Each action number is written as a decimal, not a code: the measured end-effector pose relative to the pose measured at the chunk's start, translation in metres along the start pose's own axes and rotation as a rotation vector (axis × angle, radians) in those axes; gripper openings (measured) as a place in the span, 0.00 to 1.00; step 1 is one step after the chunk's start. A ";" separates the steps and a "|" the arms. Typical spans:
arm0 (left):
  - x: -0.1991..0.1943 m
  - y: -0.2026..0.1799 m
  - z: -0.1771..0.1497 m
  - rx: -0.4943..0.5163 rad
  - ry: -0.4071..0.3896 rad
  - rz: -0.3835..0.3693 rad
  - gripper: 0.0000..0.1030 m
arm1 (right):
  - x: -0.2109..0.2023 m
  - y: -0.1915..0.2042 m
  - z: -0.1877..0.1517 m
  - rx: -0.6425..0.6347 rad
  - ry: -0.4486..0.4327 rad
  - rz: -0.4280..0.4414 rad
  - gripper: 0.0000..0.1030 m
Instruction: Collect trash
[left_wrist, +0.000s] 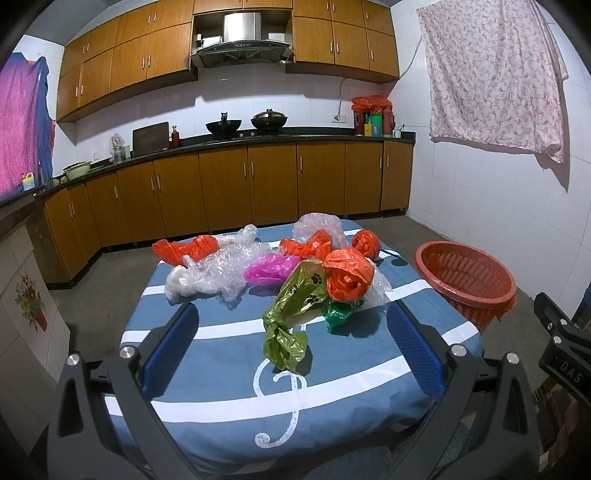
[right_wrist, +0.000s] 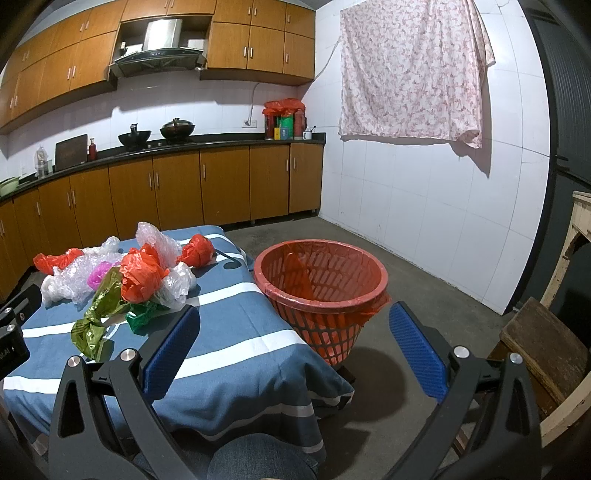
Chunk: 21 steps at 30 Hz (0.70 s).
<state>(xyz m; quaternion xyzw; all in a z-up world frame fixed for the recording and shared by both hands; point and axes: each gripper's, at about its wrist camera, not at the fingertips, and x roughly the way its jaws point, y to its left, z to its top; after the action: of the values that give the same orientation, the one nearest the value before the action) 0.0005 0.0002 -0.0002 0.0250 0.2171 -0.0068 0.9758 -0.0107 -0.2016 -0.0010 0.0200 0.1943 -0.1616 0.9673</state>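
A heap of crumpled plastic lies on the table with the blue striped cloth (left_wrist: 229, 373): an olive-gold bag (left_wrist: 291, 314), orange bags (left_wrist: 347, 277), a pink bag (left_wrist: 269, 271), a green scrap (left_wrist: 340, 314) and clear bubble wrap (left_wrist: 210, 273). My left gripper (left_wrist: 291, 328) is open above the near part of the table, its blue pads either side of the olive-gold bag, holding nothing. My right gripper (right_wrist: 295, 328) is open and empty, off the table's right edge in front of the red basket (right_wrist: 321, 291). That basket, lined with an orange bag, stands on the floor beside the table.
Wooden kitchen cabinets (left_wrist: 229, 188) and a dark counter with woks run along the far wall. A floral cloth (right_wrist: 410, 70) hangs on the right tiled wall. A worn wooden stool (right_wrist: 546, 347) stands at the right. Grey floor (right_wrist: 424, 266) lies around the basket.
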 end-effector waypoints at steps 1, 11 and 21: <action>0.000 0.000 0.000 0.000 0.000 0.000 0.96 | 0.000 0.000 0.000 0.000 0.000 0.000 0.98; 0.000 0.000 0.000 -0.001 0.002 0.000 0.96 | 0.001 -0.001 -0.001 0.001 0.002 0.000 0.98; 0.000 0.000 0.000 0.000 0.003 -0.001 0.96 | 0.001 -0.002 -0.001 0.001 0.003 0.000 0.98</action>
<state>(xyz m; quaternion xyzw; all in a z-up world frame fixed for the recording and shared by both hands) 0.0003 0.0001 -0.0002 0.0248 0.2187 -0.0071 0.9754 -0.0113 -0.2032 -0.0024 0.0208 0.1958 -0.1618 0.9670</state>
